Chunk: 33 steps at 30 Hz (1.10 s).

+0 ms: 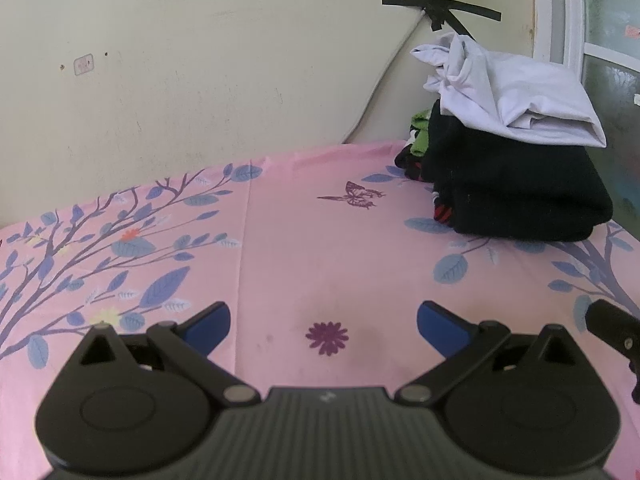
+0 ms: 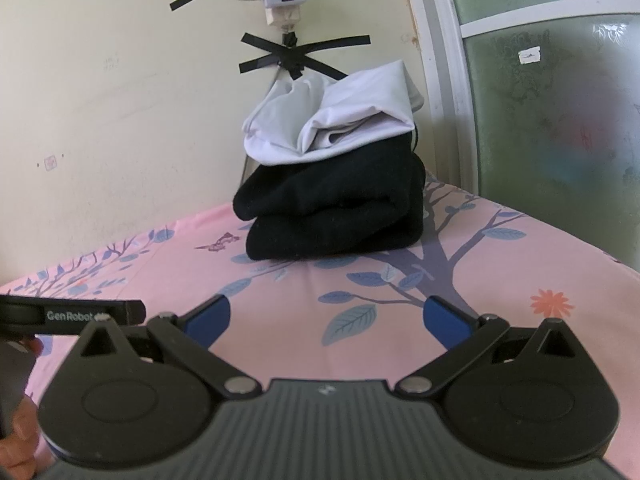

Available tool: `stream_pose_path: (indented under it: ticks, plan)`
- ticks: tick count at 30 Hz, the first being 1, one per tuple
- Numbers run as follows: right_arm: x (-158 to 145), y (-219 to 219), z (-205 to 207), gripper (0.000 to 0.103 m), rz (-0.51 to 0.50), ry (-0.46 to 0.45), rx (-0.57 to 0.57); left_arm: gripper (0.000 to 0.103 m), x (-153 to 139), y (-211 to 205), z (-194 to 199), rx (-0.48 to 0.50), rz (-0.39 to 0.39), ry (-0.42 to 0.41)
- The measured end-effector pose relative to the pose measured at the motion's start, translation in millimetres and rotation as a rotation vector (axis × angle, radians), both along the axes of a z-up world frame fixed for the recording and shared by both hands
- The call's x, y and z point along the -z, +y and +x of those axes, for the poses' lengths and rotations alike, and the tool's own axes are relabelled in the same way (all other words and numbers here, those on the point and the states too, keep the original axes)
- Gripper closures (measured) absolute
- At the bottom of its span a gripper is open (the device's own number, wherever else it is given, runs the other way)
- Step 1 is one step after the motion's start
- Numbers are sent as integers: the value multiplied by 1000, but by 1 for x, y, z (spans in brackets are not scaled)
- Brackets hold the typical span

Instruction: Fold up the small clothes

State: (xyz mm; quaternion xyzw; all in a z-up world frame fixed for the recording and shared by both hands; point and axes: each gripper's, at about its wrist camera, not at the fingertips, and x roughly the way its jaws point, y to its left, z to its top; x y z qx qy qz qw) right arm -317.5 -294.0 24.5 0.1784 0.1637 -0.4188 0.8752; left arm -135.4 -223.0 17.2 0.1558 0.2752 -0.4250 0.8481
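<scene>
Clearly both grippers' fingers (image 1: 208, 326) (image 2: 444, 326) gape wide, holding nothing.

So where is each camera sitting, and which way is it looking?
Left wrist: on the left gripper, looking across the pink sheet toward the wall; the right gripper's edge shows at right.
Right wrist: on the right gripper, facing the clothes pile; the left gripper and a hand show at left.
Both see the pile and sheet.
</scene>
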Motion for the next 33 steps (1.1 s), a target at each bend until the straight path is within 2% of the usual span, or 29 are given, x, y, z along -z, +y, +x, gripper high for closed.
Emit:
stream_pose_path:
  ticks: [33]
  plan:
    - [0, 0, 0, 6, 0, -2, 0, 0, 0, -1, -1, 8, 12, -10]
